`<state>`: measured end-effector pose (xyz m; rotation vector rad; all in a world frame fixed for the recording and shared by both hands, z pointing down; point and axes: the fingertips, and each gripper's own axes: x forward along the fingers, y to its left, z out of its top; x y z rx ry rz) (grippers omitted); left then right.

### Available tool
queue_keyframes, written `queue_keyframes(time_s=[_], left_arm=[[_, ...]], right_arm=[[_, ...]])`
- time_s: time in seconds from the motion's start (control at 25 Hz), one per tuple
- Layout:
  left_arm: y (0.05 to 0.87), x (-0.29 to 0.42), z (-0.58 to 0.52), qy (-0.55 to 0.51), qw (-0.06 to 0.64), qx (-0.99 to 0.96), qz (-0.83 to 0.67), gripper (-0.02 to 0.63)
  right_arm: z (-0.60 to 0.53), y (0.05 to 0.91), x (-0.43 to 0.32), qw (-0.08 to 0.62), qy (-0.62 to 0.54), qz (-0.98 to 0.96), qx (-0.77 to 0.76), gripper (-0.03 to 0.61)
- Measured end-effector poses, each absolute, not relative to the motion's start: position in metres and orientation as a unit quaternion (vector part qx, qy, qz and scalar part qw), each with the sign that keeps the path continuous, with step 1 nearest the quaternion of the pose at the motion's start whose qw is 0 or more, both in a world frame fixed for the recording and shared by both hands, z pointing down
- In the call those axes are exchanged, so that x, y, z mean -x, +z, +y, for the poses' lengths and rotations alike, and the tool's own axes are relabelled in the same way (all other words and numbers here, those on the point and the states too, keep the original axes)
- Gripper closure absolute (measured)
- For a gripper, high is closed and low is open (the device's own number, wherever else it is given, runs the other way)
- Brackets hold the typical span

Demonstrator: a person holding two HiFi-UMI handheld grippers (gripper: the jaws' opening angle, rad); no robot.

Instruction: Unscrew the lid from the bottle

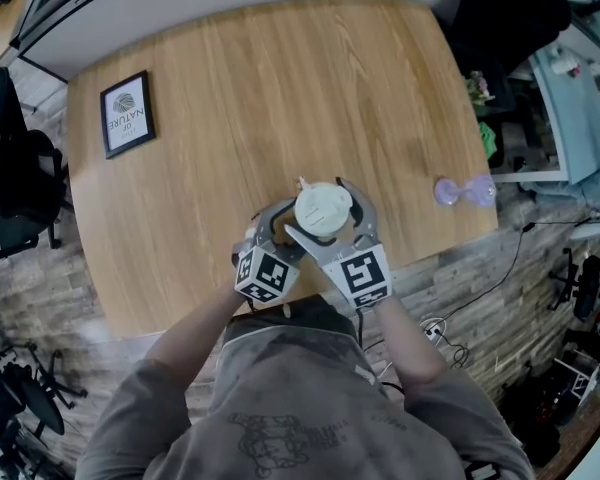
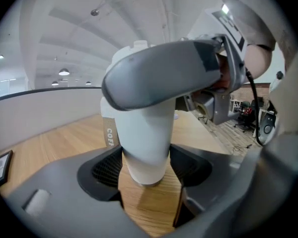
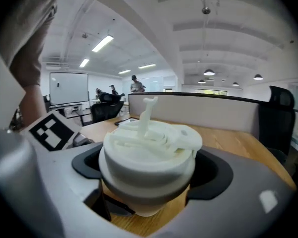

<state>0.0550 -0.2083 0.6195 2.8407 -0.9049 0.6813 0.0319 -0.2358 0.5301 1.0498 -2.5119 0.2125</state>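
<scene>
I see the wooden desk filling most of the head view, with a framed picture lying flat towards its far left corner. Both grippers sit close together at the near edge. The left gripper has its fingers partway open and pressed on either side of the white bottle, low on its body. The bottle stands upright with its base on the desk. The right gripper comes in higher. Its fingers clamp the cream lid from both sides, and the lid sits on the bottle's top, a thin stalk sticking up from it. A small purple thing lies near the desk's right edge, well apart from the bottle.
</scene>
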Motion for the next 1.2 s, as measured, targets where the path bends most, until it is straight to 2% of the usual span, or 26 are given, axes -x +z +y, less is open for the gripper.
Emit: queue_keyframes(time_s=[0.24,0.52,0.76,1.0,1.2], left_arm=[[0.621,-0.056,-0.206,0.218,0.025,-0.946,-0.238,0.314],[0.620,-0.055,-0.208,0.218,0.024,-0.963,-0.158,0.322],[0.619,-0.052,-0.209,0.219,0.027,-0.963,-0.156,0.324],[0.620,-0.052,-0.208,0.226,0.030,-0.960,-0.165,0.321],[0.621,-0.045,-0.209,0.224,0.081,-0.951,-0.197,0.313]], right_arm=[[-0.219,0.530,-0.027,0.208,0.028,-0.961,-0.180,0.083],[-0.214,0.531,-0.027,0.236,0.000,-0.970,-0.057,0.083],[-0.216,0.527,-0.024,0.216,0.009,-0.974,-0.072,0.083],[-0.220,0.509,-0.026,0.164,0.036,-0.979,-0.114,0.083],[-0.220,0.489,-0.027,0.146,0.041,-0.979,-0.135,0.084]])
